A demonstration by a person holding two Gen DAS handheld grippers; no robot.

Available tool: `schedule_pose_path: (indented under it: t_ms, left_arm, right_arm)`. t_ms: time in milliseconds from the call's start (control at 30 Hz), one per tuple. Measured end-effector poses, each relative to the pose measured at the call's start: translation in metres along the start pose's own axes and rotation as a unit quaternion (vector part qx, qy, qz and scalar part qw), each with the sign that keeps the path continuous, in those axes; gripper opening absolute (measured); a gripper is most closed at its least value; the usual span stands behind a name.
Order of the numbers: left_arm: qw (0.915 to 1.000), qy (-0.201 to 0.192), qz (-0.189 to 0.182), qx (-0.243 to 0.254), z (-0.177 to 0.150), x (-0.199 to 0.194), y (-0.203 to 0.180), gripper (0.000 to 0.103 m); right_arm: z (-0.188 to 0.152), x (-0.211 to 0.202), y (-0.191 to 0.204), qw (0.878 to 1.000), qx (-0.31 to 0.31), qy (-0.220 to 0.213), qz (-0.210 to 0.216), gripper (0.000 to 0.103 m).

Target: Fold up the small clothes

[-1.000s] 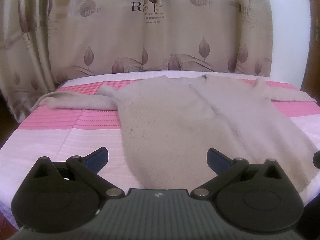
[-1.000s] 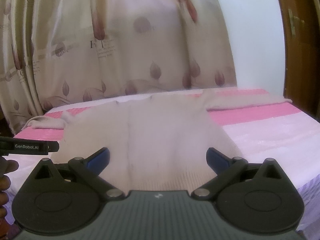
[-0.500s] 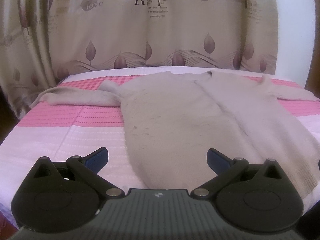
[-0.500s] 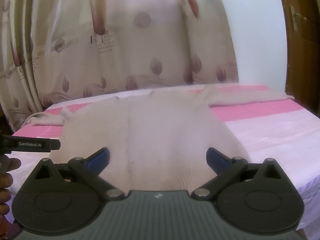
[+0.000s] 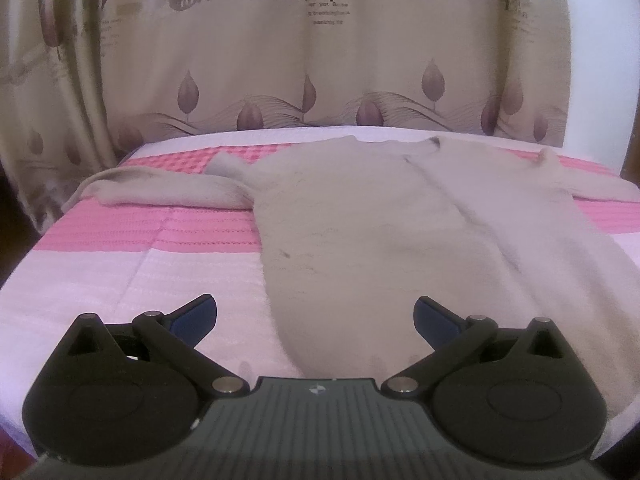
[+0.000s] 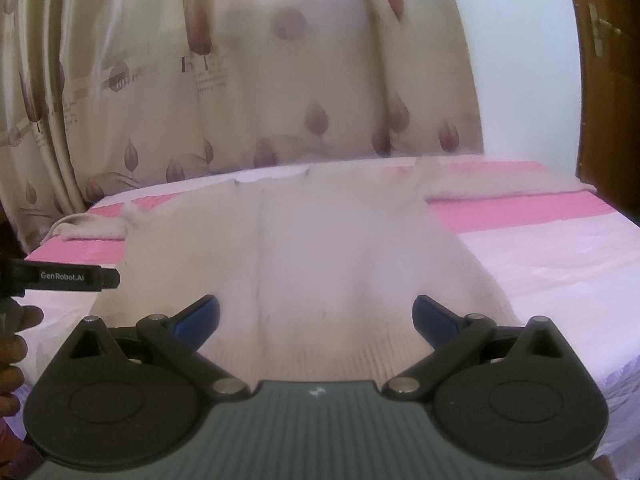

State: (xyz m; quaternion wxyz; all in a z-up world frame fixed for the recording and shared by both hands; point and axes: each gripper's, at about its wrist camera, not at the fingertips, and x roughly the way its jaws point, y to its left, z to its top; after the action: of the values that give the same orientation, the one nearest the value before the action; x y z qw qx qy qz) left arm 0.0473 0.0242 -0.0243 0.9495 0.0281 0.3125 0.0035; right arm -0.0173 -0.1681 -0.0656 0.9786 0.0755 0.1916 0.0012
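A cream knitted sweater point(image 5: 360, 232) is lying flat on a bed point(image 5: 100, 280) covered with a pink and white striped bedspread, its hem nearest the cameras and its neckline pointing toward the far edge. Both sleeves are stretching out sideways: the left sleeve point(image 5: 160, 192) is reaching toward the left edge of the bed, and the right sleeve point(image 6: 500, 186) is running along the pink stripe toward the right edge. A faint crease is running lengthwise down the body of the garment.

The left tool point(image 5: 315, 316) is hovering over the near left part of the hem, its blue-tipped fingers point(image 5: 196, 314) spread wide apart and gripping nothing. The right tool point(image 6: 316, 316) is hanging above the middle of the ribbed hem, its fingers point(image 6: 434, 316) likewise spread wide with nothing between them. Whether either tool is touching the fabric cannot be told.

In the right wrist view, the side of the left tool, marked "GenRobot.AI", is showing at the left edge, with the person's left hand point(image 6: 16, 344) wrapped below it. A beige curtain point(image 5: 320, 60) printed with leaf shapes and lettering is hanging behind the bed, and a brown wooden door point(image 6: 612, 80) is standing at the far right.
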Motion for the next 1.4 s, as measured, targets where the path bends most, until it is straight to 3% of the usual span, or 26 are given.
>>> schedule_pose_path:
  t_ms: [167,367,533,667,767,833,1033,1100,1167,1233,1267,1300,1400]
  left_arm:
    - [0.9992,-0.002,0.017,-0.037,0.02,0.012,0.048,0.103]
    - [0.9921,0.0,0.057,-0.112,0.061,0.058,0.157,0.103]
    - [0.9722,0.021,0.046,-0.229,0.103,0.115,0.282,0.097]
    - [0.9505,0.043,0.035,-0.306,0.123,0.151,0.361,0.08]
    - [0.932,0.075,-0.01,-0.355,0.122,0.177,0.404,0.074]
    - [0.9199,0.08,-0.032,-0.383,0.117,0.192,0.42,0.074]
    - [0.9036,0.09,-0.035,-0.417,0.106,0.23,0.438,0.073]
    - [0.8939,0.084,-0.038,-0.439,0.102,0.24,0.446,0.066]
    - [0.8891,0.069,-0.032,-0.451,0.101,0.245,0.454,0.065]
    - [0.8854,0.079,-0.02,-0.458,0.101,0.255,0.458,0.063]
    - [0.8859,0.084,-0.013,-0.456,0.101,0.26,0.458,0.045]
    - [0.8884,0.087,-0.006,-0.451,0.101,0.264,0.458,0.034]
    - [0.8934,0.055,0.005,-0.446,0.098,0.256,0.455,0.014]
  right_arm:
    - [0.001,0.004,0.0,1.0,-0.004,0.003,-0.001,0.103]
    - [0.001,0.013,0.0,1.0,-0.007,0.016,-0.002,0.103]
    - [0.001,0.026,0.003,0.999,-0.012,0.032,-0.004,0.103]
    - [0.004,0.037,0.008,0.999,-0.021,0.043,-0.007,0.103]
    - [0.004,0.045,0.012,0.998,-0.028,0.05,-0.012,0.103]
    - [0.003,0.051,0.014,0.998,-0.032,0.058,-0.017,0.103]
    - [0.0,0.068,0.019,0.995,-0.038,0.084,-0.028,0.103]
    - [0.002,0.069,0.023,0.995,-0.043,0.085,-0.03,0.103]
    - [0.002,0.07,0.024,0.995,-0.045,0.084,-0.03,0.103]
    - [0.003,0.072,0.026,0.995,-0.048,0.086,-0.031,0.103]
    - [0.004,0.074,0.026,0.994,-0.05,0.089,-0.032,0.103]
    - [0.003,0.075,0.027,0.994,-0.052,0.091,-0.032,0.103]
    - [0.002,0.077,0.029,0.993,-0.049,0.099,-0.033,0.103]
